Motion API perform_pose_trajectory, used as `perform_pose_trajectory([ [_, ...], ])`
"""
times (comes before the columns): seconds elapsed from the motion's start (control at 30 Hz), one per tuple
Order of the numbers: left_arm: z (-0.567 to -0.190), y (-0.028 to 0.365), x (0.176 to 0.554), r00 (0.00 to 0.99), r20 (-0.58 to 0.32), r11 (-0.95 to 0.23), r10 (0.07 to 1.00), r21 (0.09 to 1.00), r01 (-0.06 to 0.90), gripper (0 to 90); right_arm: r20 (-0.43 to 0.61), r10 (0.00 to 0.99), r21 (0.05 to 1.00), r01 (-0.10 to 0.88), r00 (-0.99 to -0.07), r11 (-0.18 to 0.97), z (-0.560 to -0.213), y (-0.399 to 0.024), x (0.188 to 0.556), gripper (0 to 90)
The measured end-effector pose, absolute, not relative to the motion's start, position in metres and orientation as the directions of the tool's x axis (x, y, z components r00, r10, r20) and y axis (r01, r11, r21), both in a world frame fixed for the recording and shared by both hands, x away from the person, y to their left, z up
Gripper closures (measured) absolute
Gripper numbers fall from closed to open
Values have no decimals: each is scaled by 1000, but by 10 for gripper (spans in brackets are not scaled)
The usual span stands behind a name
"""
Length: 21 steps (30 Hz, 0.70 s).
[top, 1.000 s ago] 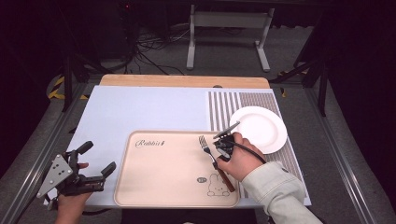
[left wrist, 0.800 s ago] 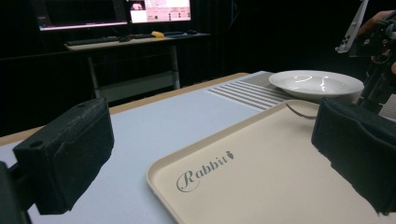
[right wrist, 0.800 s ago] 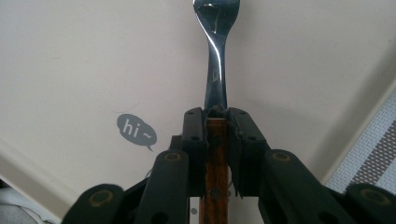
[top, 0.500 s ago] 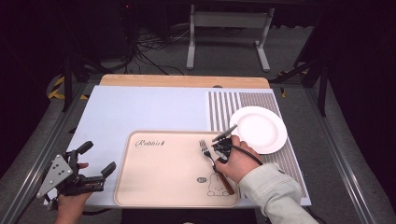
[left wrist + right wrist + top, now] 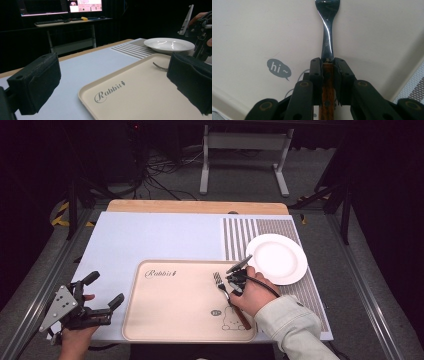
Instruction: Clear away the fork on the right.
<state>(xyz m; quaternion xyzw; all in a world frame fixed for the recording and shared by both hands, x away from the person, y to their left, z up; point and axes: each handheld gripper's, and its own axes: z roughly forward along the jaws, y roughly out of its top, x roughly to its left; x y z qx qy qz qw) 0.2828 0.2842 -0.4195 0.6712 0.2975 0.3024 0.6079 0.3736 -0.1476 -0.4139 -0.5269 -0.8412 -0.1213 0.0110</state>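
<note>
My right gripper (image 5: 327, 65) pinches the fork (image 5: 327, 37) where its wooden handle meets the metal neck, jaws pressed against both sides. The fork lies on the beige tray (image 5: 170, 320), tines pointing away from me, beside the "hi" bubble (image 5: 278, 68). A white plate (image 5: 276, 258) sits just off the tray's right far corner. My left gripper (image 5: 102, 295) hangs at the table's near left edge, jaws spread, holding nothing.
</note>
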Motion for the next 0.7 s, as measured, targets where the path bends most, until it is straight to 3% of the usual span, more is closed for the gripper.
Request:
perform_pose_trajectory([
  [0.17, -419, 284, 283, 640, 45, -85, 767, 996, 31, 0, 147, 879, 202, 884, -454, 423, -414, -148, 374, 763],
  [0.47, -419, 284, 283, 640, 44, -83, 767, 996, 31, 0, 168, 839, 310, 835, -518, 454, -410, -149, 373, 474],
  [0.63, -419, 284, 283, 640, 44, -83, 767, 996, 31, 0, 106, 779, 453, 728, -618, 515, -407, -149, 375, 219],
  [0.7, -420, 284, 283, 640, 44, -84, 767, 996, 32, 0, 71, 756, 493, 682, -651, 541, -406, -149, 376, 190],
])
